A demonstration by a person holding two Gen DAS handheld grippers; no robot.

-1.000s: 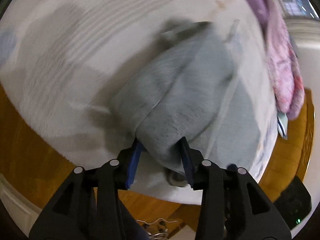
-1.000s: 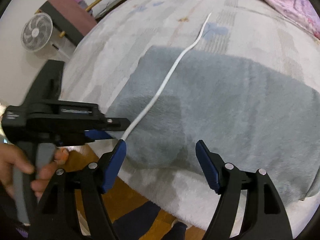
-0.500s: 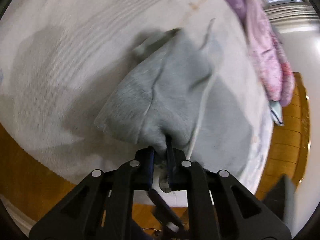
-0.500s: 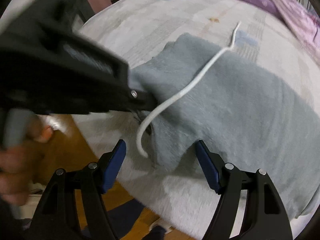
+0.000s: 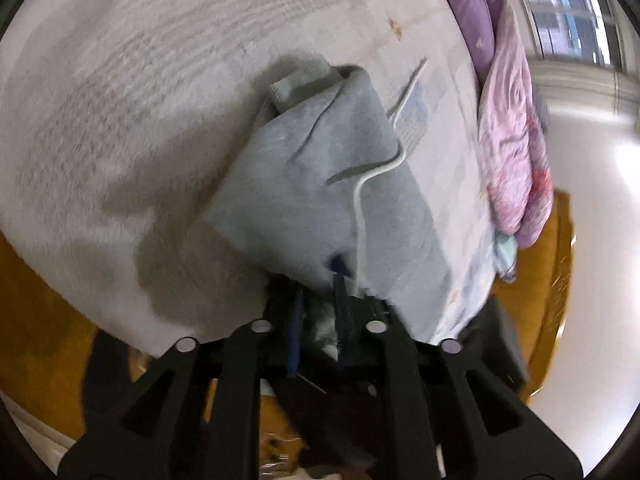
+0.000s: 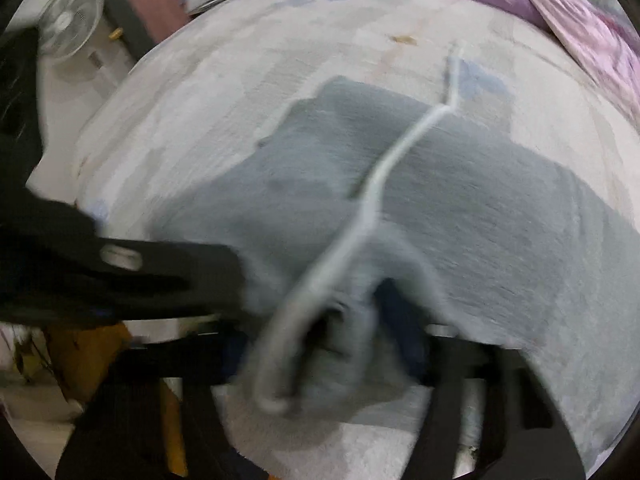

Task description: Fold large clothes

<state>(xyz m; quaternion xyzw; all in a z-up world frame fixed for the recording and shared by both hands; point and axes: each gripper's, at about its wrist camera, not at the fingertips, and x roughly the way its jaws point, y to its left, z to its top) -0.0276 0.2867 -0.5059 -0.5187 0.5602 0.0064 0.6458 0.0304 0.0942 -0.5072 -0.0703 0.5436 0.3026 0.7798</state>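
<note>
Right wrist: tongs (image 6: pixel 328 344) now buried in grey garment (image 6: pixel 460 200), formerly clear.

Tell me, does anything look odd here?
Yes: a white cord lies loose across the grey garment, trailing onto the bed. It would be trapped inside any fold.

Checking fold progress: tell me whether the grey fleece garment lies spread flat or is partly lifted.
Partly lifted: the grey fleece garment bunches at its near edge in the left gripper; the rest lies on the bed.

pale bed cover (image 5: pixel 140 92); purple-pink quilt (image 5: pixel 516 152); fan (image 6: pixel 68 20); window (image 5: pixel 568 12); wood floor (image 5: pixel 44 332)
</note>
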